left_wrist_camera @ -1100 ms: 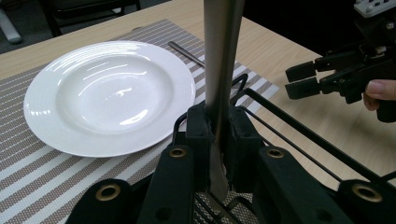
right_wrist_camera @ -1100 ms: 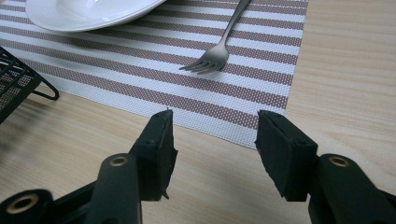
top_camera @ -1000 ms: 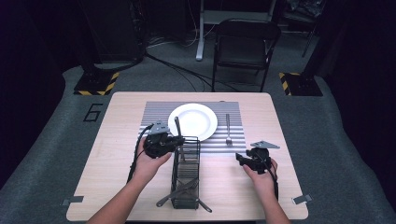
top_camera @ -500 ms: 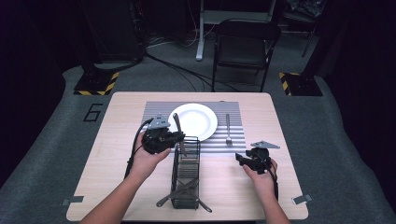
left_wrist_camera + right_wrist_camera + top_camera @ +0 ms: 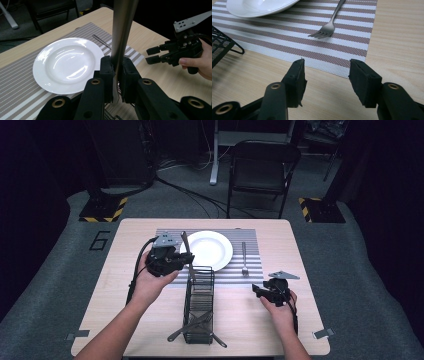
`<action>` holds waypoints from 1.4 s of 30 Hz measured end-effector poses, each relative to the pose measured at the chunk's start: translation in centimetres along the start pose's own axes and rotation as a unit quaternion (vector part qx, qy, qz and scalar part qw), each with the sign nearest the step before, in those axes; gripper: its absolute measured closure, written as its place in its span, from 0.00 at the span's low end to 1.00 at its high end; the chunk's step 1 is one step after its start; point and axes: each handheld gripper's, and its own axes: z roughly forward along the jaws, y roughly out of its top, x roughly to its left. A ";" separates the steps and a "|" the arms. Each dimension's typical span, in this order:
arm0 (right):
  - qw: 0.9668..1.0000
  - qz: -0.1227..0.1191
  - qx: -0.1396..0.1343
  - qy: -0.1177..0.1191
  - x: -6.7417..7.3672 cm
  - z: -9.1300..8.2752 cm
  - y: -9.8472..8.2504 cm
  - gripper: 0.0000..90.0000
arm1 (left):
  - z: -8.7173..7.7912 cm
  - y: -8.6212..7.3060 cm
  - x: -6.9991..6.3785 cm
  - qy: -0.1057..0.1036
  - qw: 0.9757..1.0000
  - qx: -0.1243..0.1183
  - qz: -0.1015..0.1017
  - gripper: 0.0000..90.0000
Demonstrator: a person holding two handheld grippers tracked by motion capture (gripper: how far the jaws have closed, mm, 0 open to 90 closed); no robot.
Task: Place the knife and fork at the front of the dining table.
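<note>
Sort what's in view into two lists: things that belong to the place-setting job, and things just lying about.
In the job: left claw clamping a metal utensil; wire caddy; plate; fork; striped placemat; right claw, open.

Lying about: folding chair; floor cables.

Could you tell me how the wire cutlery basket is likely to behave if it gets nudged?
The wire basket looks tall and narrow, so it may tip sideways. Its open mesh suggests it is light and could slide on the smooth wooden table.
</note>
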 end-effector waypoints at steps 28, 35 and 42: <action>1.000 0.002 0.000 -0.001 -0.1 -0.1 0.0 0.51 | -3.5 2.4 1.3 0.019 1.000 0.010 0.004 0.91; 1.000 0.002 0.001 -0.002 -0.1 0.0 0.0 0.51 | -3.1 1.6 2.7 0.035 0.999 0.016 -0.006 0.91; 1.000 0.003 -0.001 -0.002 -0.2 0.0 0.0 0.51 | -2.5 0.2 4.2 0.047 0.998 0.020 -0.025 0.91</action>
